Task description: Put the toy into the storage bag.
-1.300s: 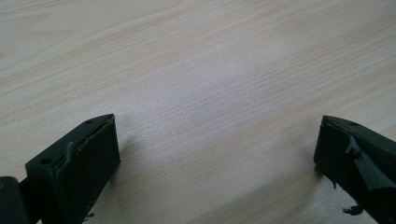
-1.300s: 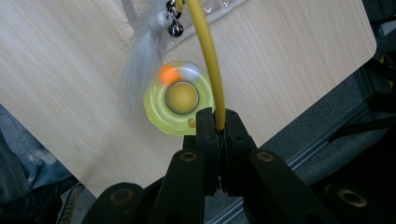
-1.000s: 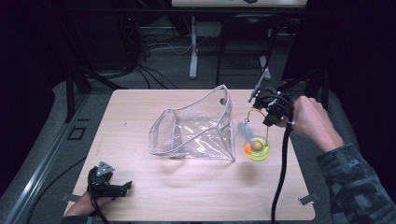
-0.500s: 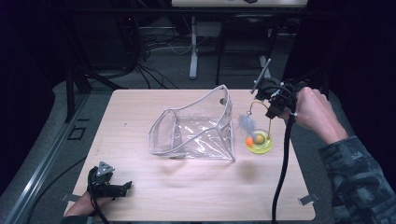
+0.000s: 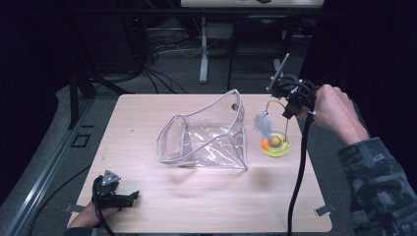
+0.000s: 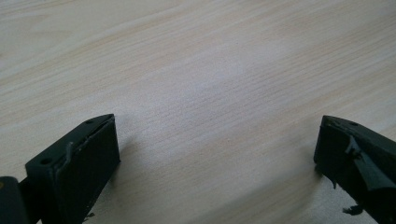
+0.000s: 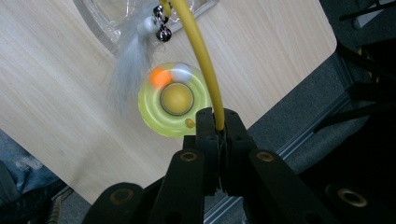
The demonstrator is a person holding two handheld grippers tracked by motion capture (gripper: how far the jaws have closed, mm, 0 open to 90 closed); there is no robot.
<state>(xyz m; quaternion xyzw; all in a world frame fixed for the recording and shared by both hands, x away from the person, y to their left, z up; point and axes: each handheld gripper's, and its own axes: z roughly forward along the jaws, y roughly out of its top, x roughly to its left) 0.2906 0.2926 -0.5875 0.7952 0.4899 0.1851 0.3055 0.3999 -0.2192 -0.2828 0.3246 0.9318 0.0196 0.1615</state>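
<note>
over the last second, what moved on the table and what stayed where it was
The right gripper, shut on the yellow wire of the cat toy, has risen and drawn back toward the table's far right corner. The toy's disc went with it, a little farther from the near edge. The clear bag and the left gripper, open at the near left corner, kept their places.

Lab: cables [image 5: 157,73], bare table [image 5: 206,196]

Overhead light brightens the table [image 5: 147,206]; surroundings lie dark, close-ups slightly blurred.
</note>
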